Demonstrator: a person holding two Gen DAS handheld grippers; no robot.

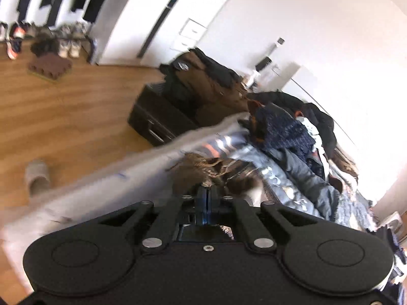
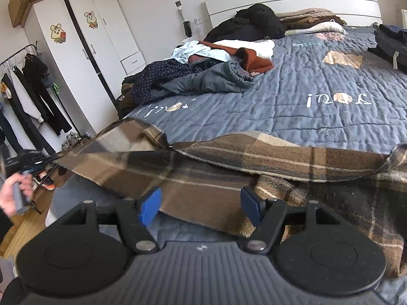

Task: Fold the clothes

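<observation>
Through my left wrist camera, my left claw (image 1: 207, 198) is clenched, its blue pads pressed flat together on a bunch of the brown plaid garment (image 1: 203, 170). The cloth gathers just ahead of the fingertips and trails away onto the blue quilt (image 1: 285, 185). The whole view is tilted and smeared. Beyond the cloth lies a heap of dark clothes (image 1: 287, 132), and past the bed's edge I see a dark nightstand (image 1: 157, 119), the wooden floor (image 1: 63, 106), a grey slipper (image 1: 38, 178) and a row of shoes (image 1: 38, 38) by the wall.

Through my right wrist camera, my right claw (image 2: 201, 203) is released, its blue pads wide apart and gripping nothing. The plaid garment (image 2: 254, 157) is spread over the near edge of the quilt (image 2: 318, 76) just ahead of them. Its left end is lifted off the bed and stretched toward my left claw (image 2: 38, 164) at the picture's left edge, with my left hand (image 2: 15, 195) below it. Farther back on the bed sits a pile of unfolded clothes (image 2: 216, 63). A white wardrobe (image 2: 84, 50) and a clothes rack (image 2: 25, 89) stand at left.
</observation>
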